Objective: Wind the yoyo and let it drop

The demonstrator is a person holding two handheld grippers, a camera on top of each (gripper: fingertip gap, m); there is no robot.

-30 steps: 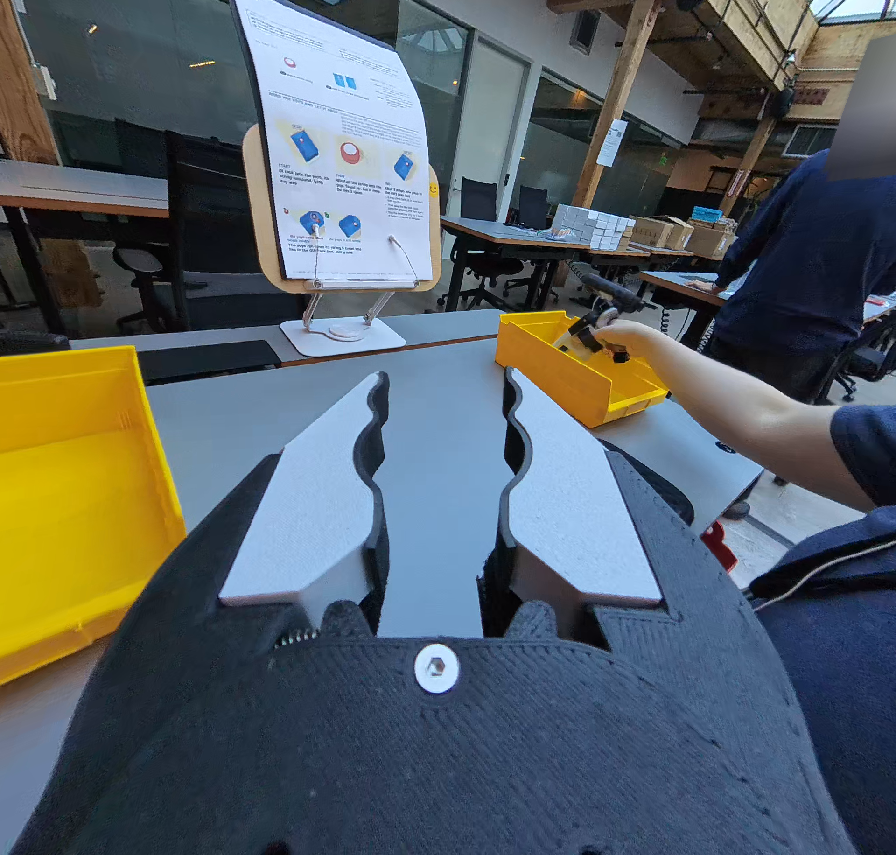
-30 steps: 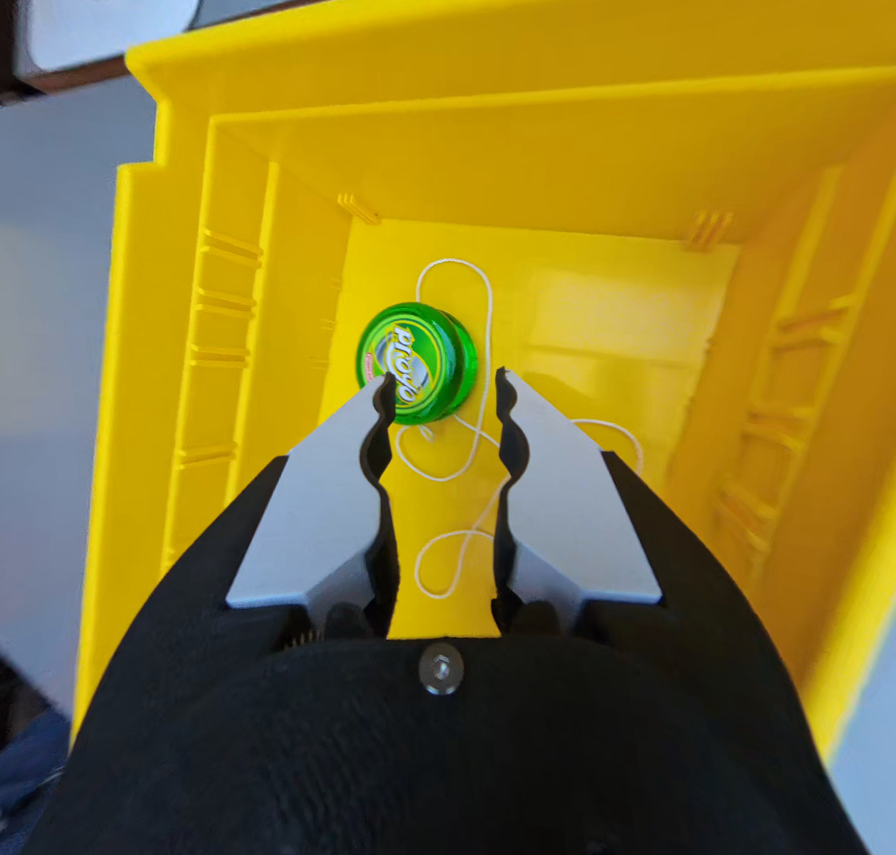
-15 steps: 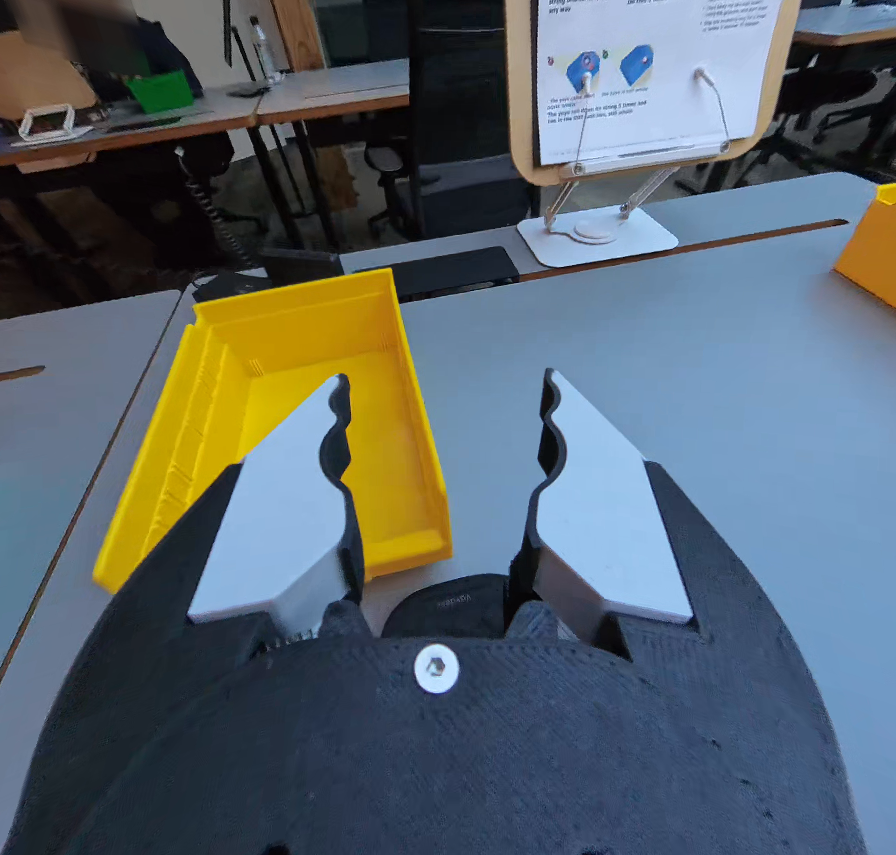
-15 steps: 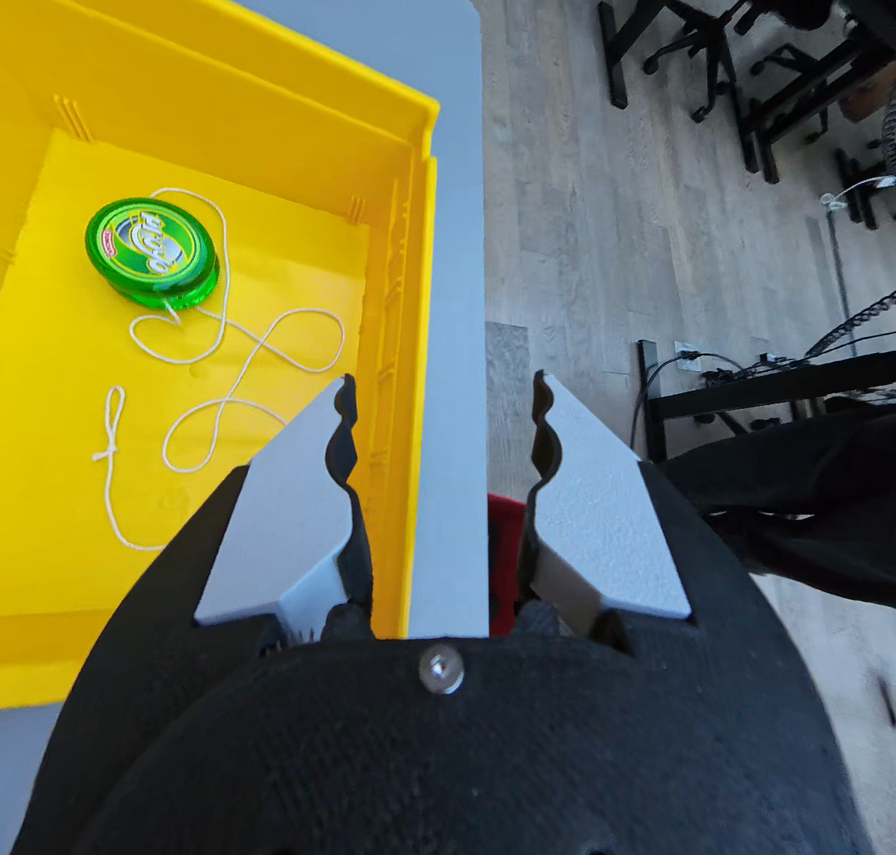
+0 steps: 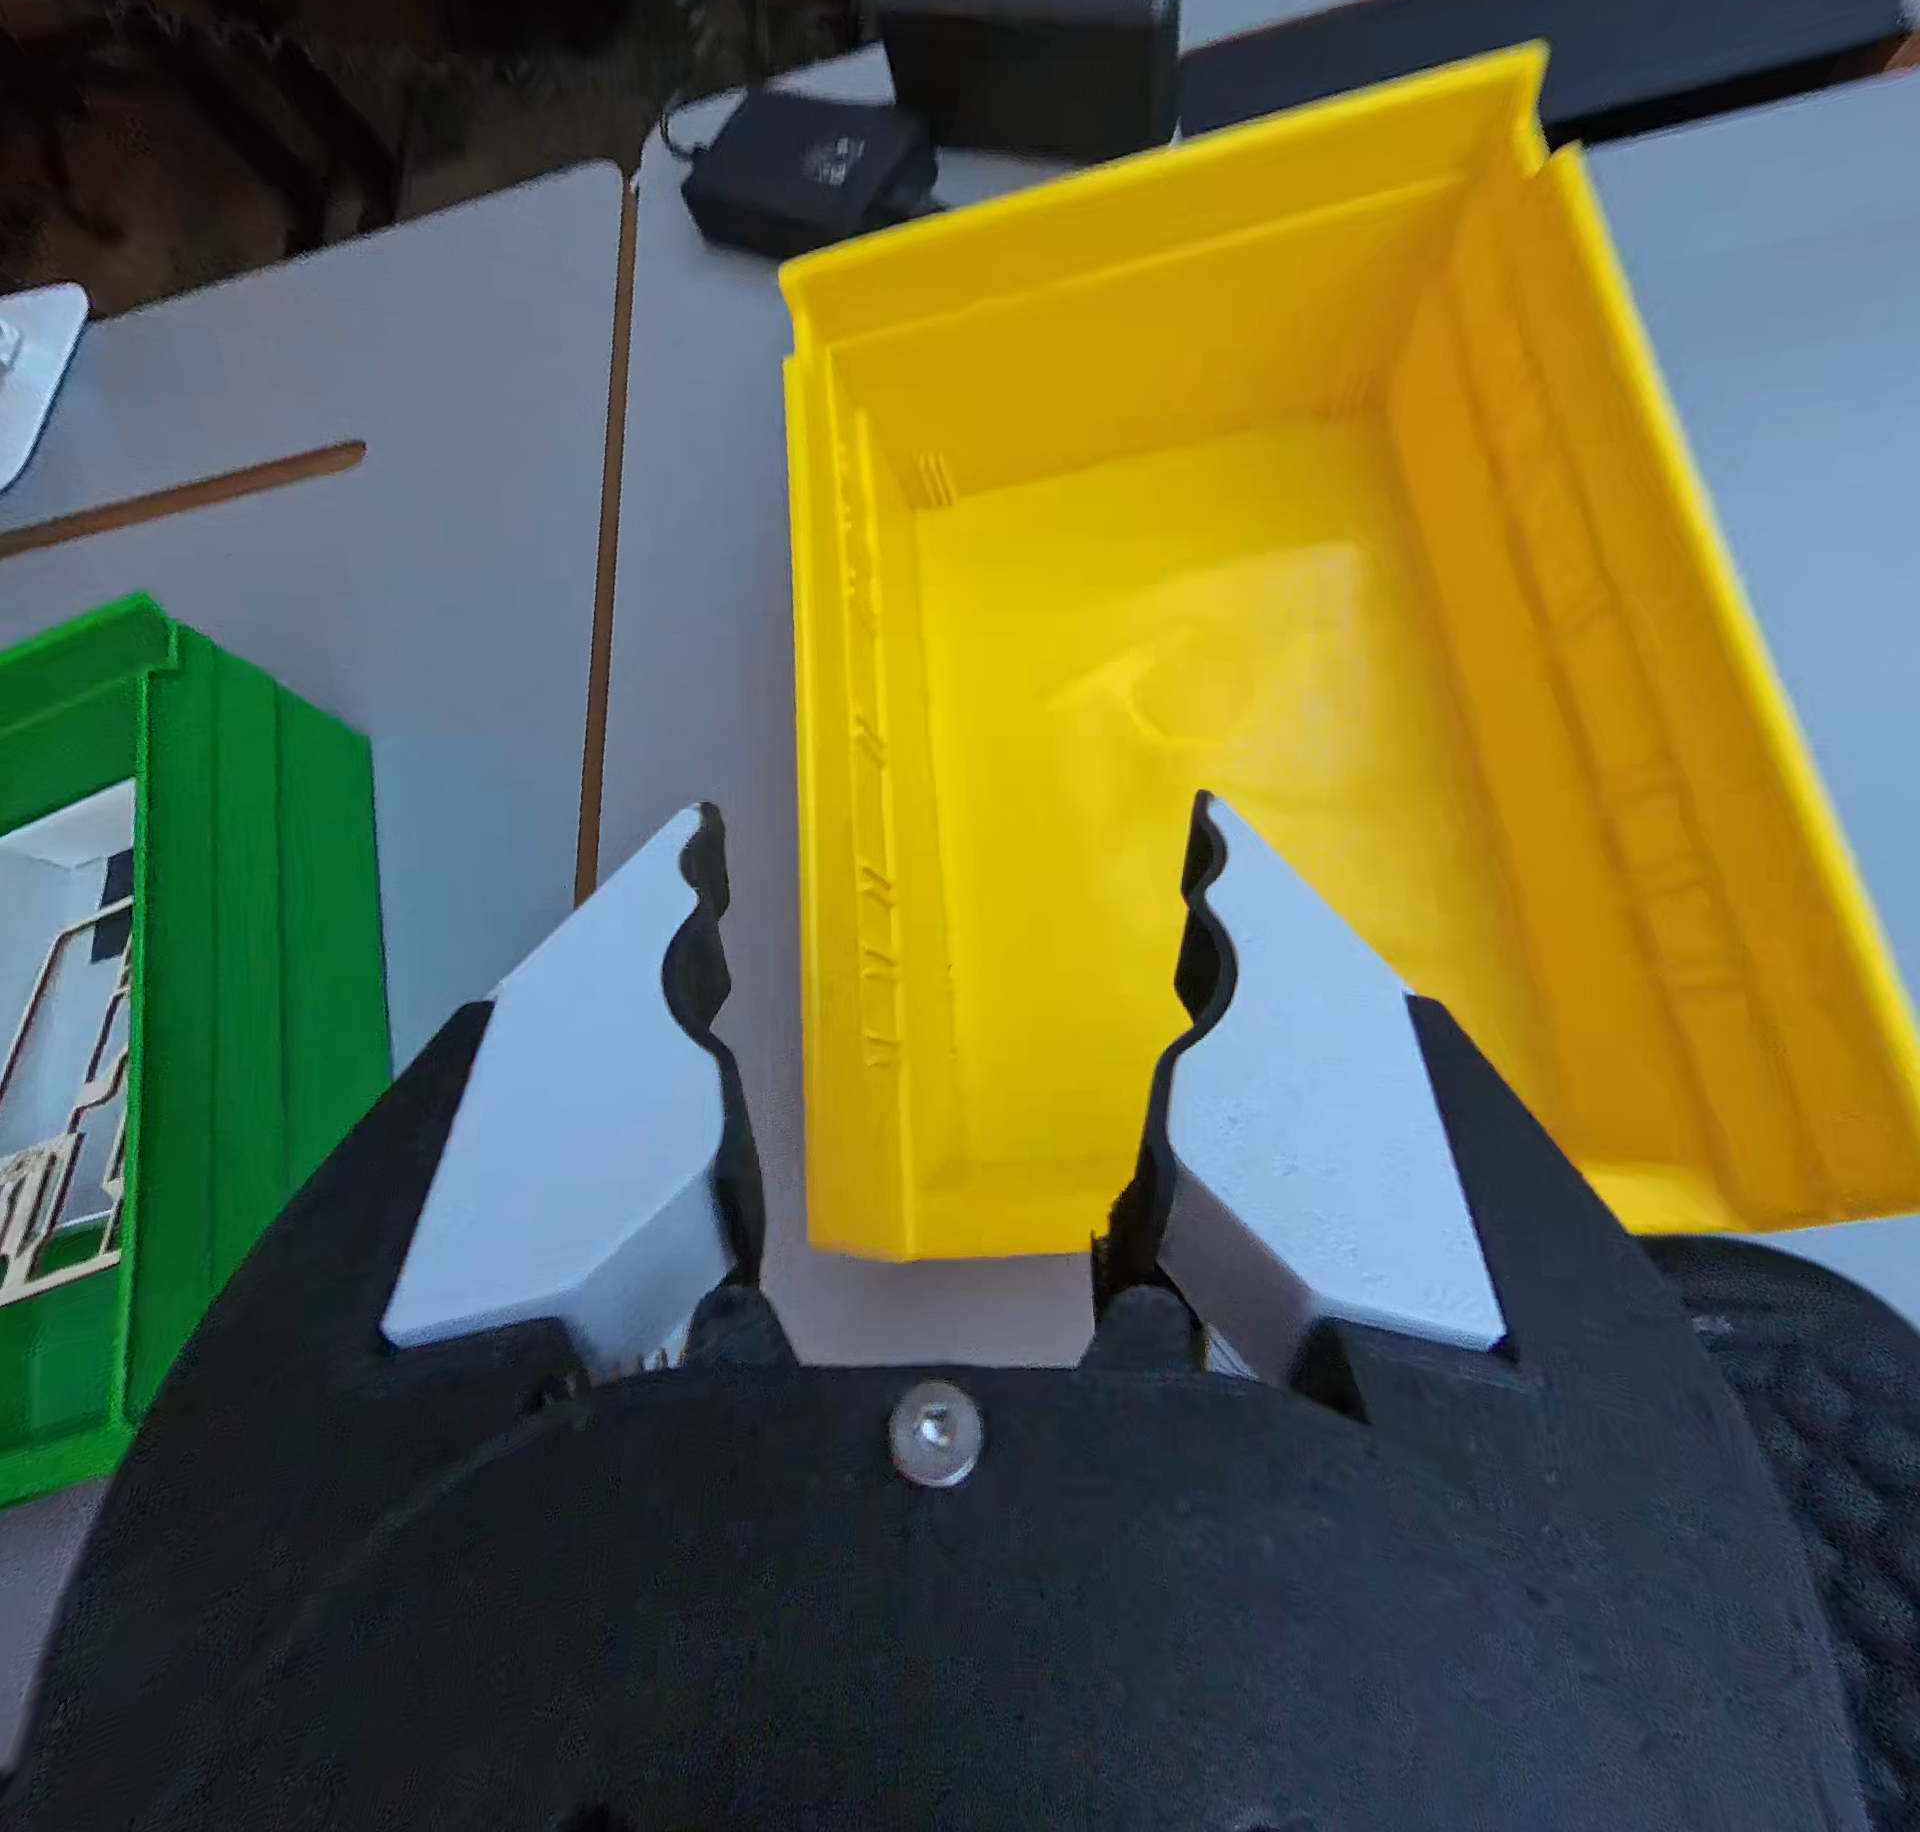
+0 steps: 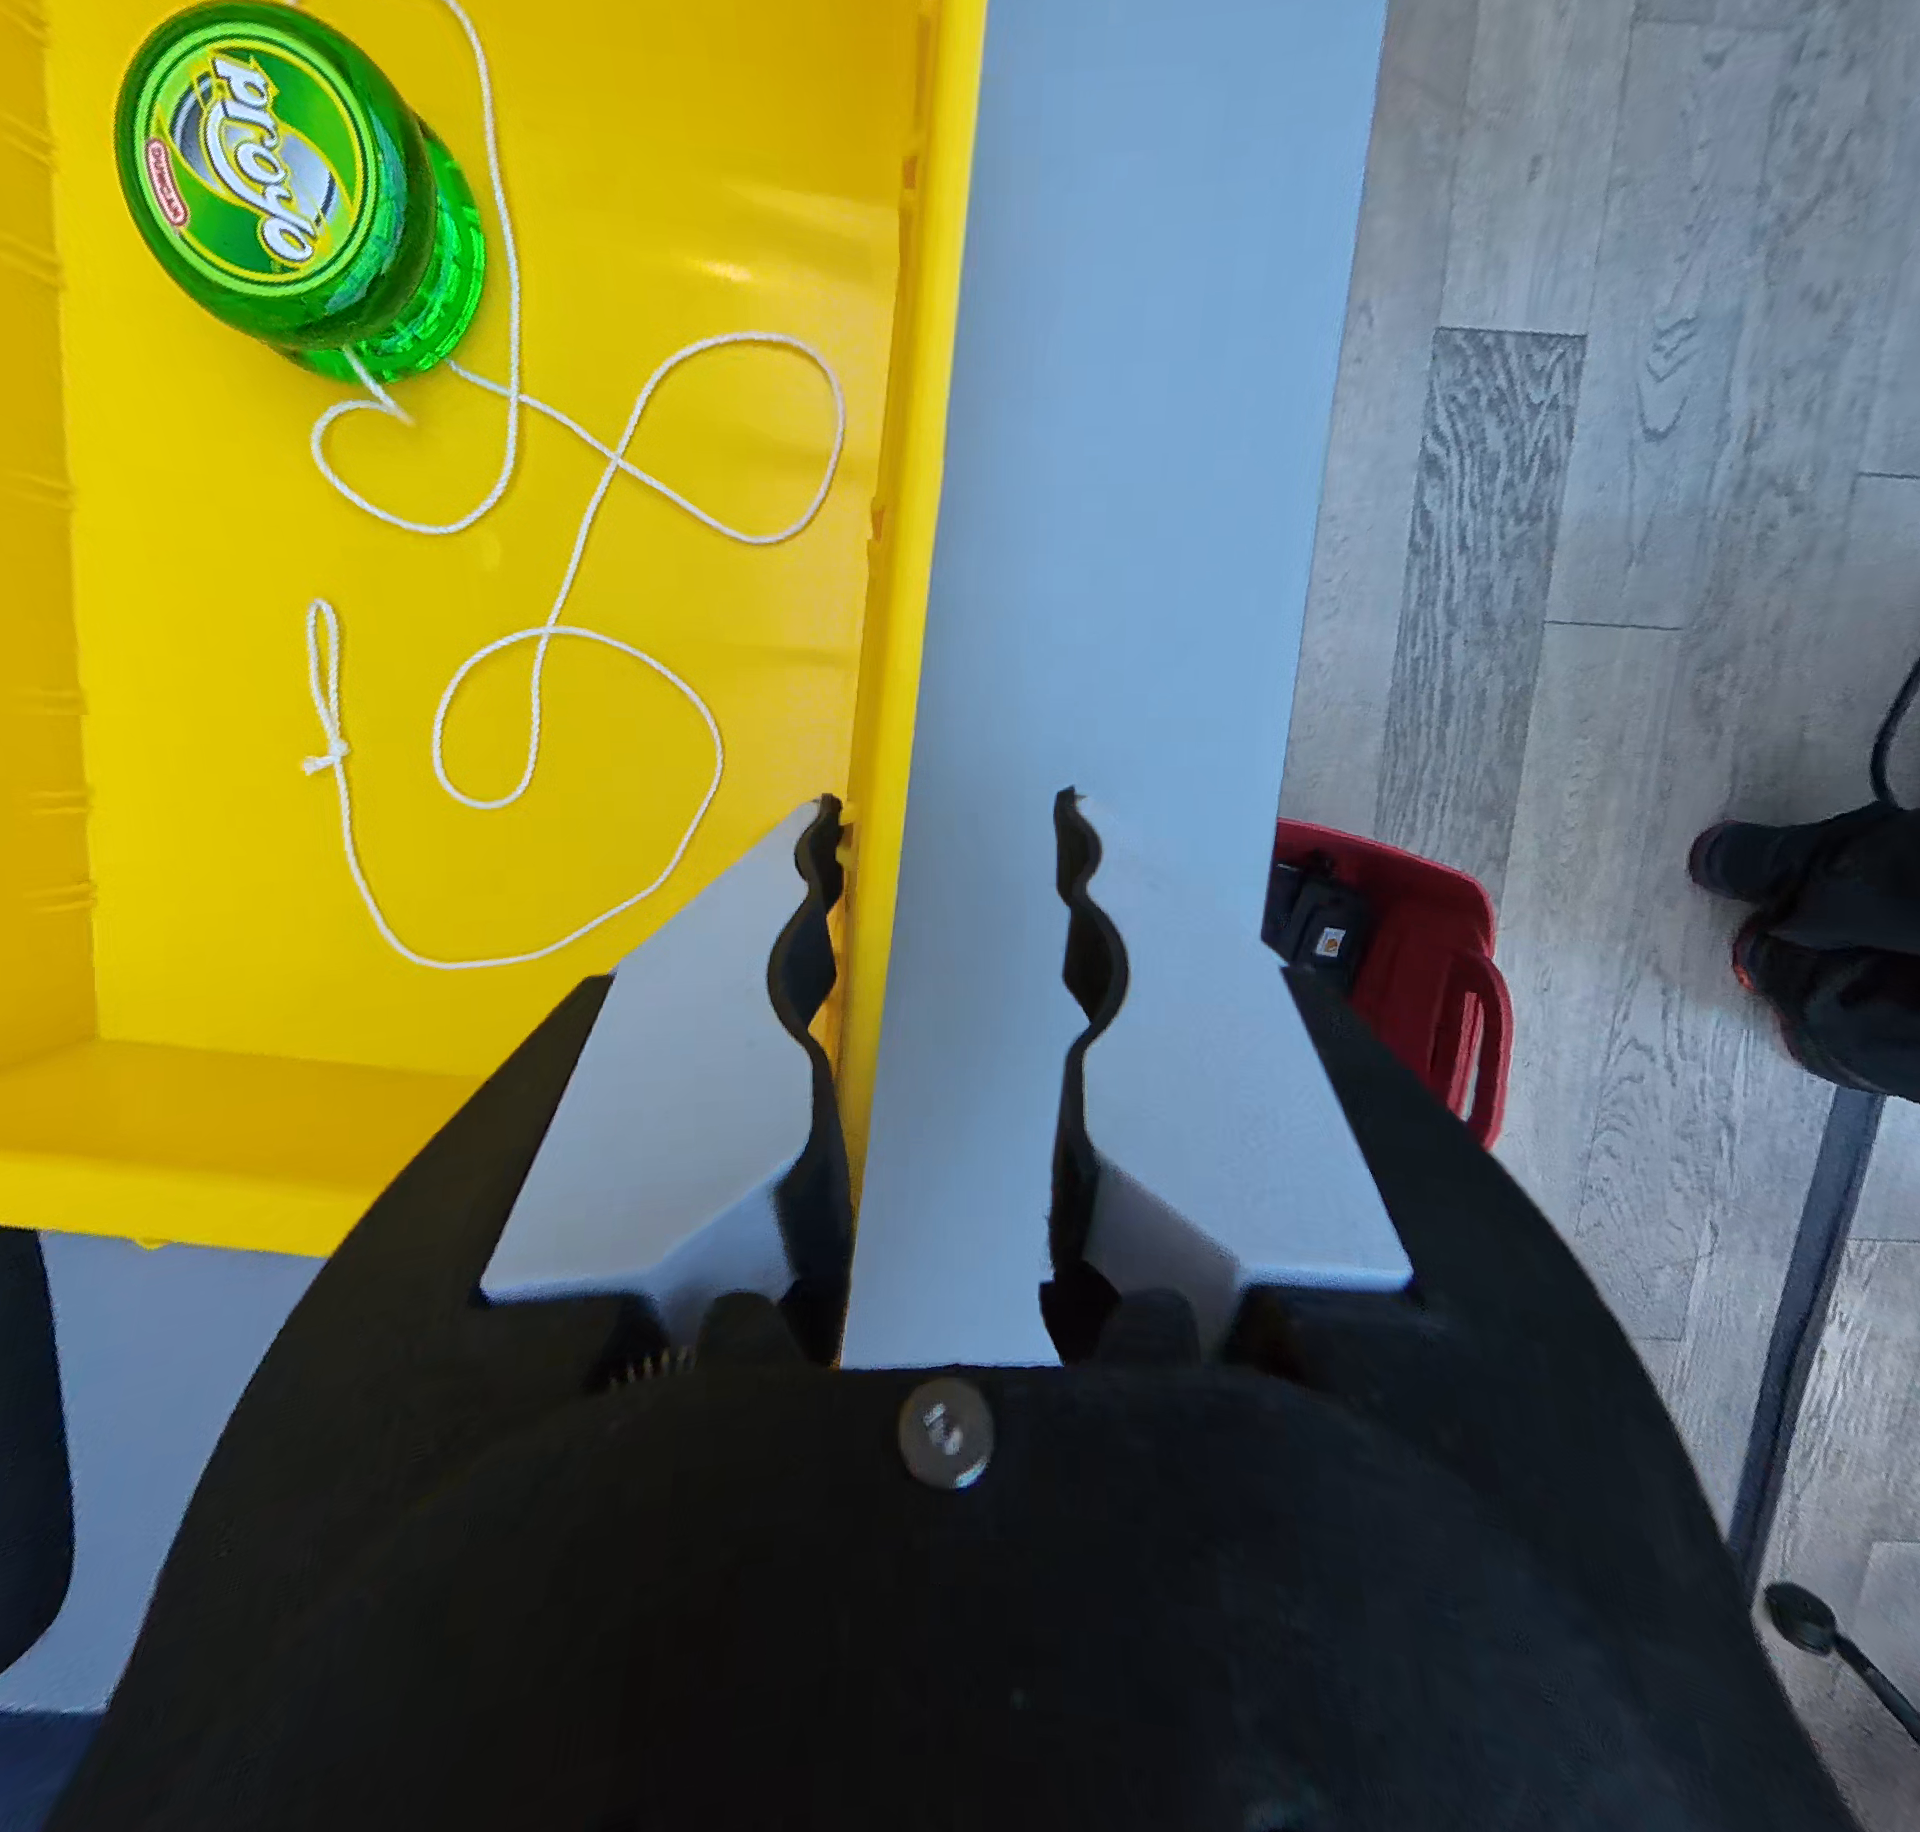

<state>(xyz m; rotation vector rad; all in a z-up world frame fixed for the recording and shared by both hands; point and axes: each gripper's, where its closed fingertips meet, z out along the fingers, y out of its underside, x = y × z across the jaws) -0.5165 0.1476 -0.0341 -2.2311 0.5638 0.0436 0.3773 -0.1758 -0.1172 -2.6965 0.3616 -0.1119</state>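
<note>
Left wrist view: green bin (image 5: 249,951) at left, held a white printed card, details unclear. Yellow bin (image 5: 1475,639) right of it, nothing visible inside. Left gripper (image 5: 954,811) spread wide, holding nothing, over that bin's near-left corner; half a second earlier sat farther back, document stand in frame.

Right wrist view: second yellow bin (image 6: 156,1138) held green yoyo (image 6: 296,187) lying flat at far left, white string (image 6: 582,556) unwound in loose loops beside it. Right gripper (image 6: 940,800) spread, holding nothing, over grey table edge (image 6: 1122,432); yoyo larger in frame than before.

The yoyo (image 6: 296,187) lies in a bin (image 6: 208,1148), string (image 6: 582,577) beside it.
</note>
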